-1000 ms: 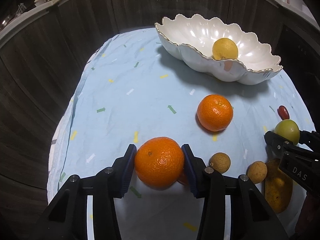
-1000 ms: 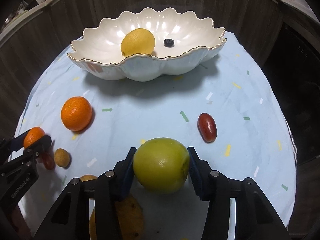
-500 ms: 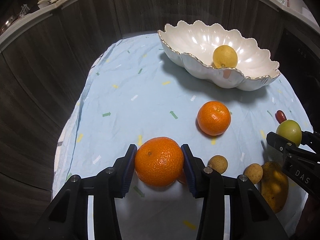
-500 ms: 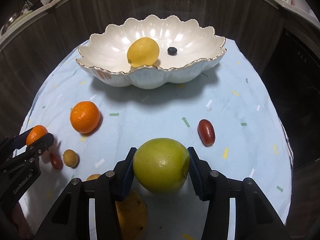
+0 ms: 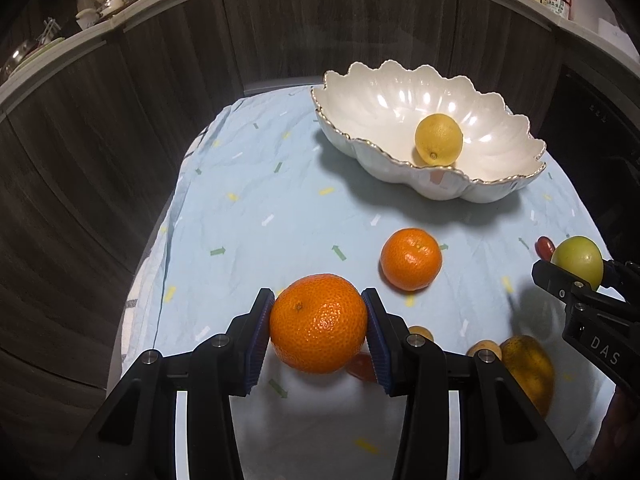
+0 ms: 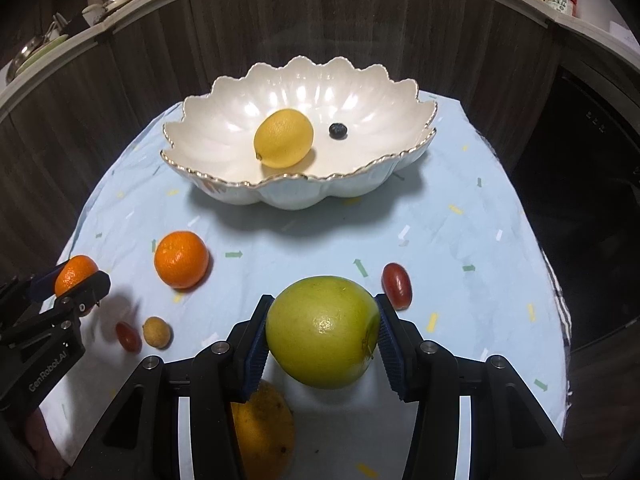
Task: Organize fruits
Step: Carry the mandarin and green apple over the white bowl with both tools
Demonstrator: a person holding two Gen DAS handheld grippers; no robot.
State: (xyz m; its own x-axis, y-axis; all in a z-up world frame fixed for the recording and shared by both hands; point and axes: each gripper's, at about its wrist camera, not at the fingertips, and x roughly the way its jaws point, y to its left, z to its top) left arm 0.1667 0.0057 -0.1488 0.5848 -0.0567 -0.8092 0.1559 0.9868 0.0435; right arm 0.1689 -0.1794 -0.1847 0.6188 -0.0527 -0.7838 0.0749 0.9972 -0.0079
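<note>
A: Left tool [image 5: 319, 334] first. We see its blue pads [image 5: 261, 340] pressed on both sides of an orange [image 5: 319, 323], partly closed around it, fruit held clear above the tabletop [image 5: 248, 216].

B: Agreed. Right tool [image 6: 323, 338] likewise: we have it clamped on a green round fruit [image 6: 322, 331], off the cloth.

A: Ahead of the left tool and to its right we log a second orange [image 5: 411, 258] lying on the cloth. Farther ahead, the scalloped white bowl [image 5: 360, 92] with a lemon [image 5: 438, 139] inside.

B: From the right tool we also spot a blueberry [image 6: 338, 130] in the bowl, just beside the lemon, apart from it.

A: Loose items?

B: Just right of the right tool's tip we mark a red oval fruit [image 6: 396, 284]. Left of it, a small tan round fruit [image 6: 157, 331] touching another small red one [image 6: 128, 336]. Under the right tool, a yellow-brown fruit [image 6: 262, 432], partly hidden.
</note>
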